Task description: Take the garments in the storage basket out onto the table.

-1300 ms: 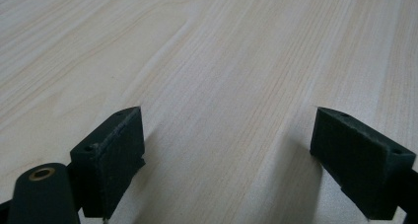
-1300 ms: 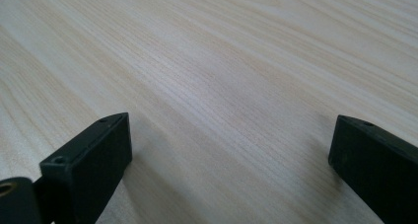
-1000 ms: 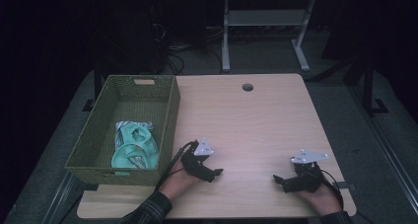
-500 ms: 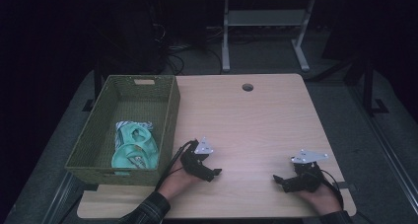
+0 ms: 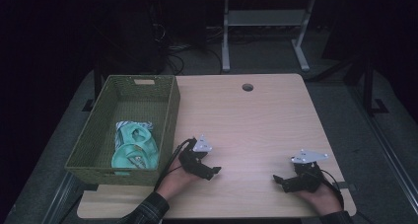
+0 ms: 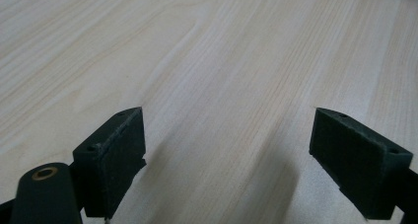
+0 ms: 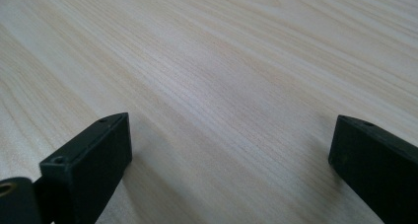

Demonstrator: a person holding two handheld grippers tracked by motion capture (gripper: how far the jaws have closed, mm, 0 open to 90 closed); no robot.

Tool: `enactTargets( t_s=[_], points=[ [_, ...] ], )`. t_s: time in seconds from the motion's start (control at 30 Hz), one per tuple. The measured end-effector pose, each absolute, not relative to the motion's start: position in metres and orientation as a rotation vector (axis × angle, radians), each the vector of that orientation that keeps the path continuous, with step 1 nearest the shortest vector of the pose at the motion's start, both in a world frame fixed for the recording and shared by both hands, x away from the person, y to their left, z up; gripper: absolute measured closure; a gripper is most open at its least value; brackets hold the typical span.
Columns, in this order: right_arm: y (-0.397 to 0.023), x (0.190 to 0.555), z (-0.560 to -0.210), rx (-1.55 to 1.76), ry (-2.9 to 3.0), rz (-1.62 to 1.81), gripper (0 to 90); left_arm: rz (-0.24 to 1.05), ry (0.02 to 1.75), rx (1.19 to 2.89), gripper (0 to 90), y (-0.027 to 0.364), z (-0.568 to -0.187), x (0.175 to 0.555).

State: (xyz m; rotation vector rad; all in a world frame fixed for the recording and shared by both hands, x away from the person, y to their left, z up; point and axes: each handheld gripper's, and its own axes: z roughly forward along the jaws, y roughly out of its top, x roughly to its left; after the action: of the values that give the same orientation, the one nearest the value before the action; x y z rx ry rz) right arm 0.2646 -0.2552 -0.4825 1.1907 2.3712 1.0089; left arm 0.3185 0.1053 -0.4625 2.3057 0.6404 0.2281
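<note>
No change over the last second: left gripper (image 5: 213, 171) and right gripper (image 5: 279, 180) rest spread wide and empty on the table (image 5: 256, 120), mint-green items (image 5: 134, 146) in the basket (image 5: 167, 116) untouched, so work isn't started.

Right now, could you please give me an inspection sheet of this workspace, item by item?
Surface: light wooden table, round hole near its far edge.
Job's things: green woven basket at the table's left edge, mint-green items lying inside it.
Clutter: nothing seen on the tabletop.
Grippers: left gripper and right gripper rest low over bare wood near the front edge, both open and holding nothing.
Cables: a black cable trails from the left gripper; more cables lie on the floor behind.
Surroundings: dark room, a grey stand's legs beyond the table.
</note>
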Motion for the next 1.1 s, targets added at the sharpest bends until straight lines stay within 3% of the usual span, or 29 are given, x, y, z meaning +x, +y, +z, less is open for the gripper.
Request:
enactTargets(
  t_s=[1.1],
  points=[
    [-0.255,0.265,-0.482,1.191,2.372,1.01,2.2,0.216,0.591,2.328,13.3,0.103,-0.438,0.322]
  ],
)
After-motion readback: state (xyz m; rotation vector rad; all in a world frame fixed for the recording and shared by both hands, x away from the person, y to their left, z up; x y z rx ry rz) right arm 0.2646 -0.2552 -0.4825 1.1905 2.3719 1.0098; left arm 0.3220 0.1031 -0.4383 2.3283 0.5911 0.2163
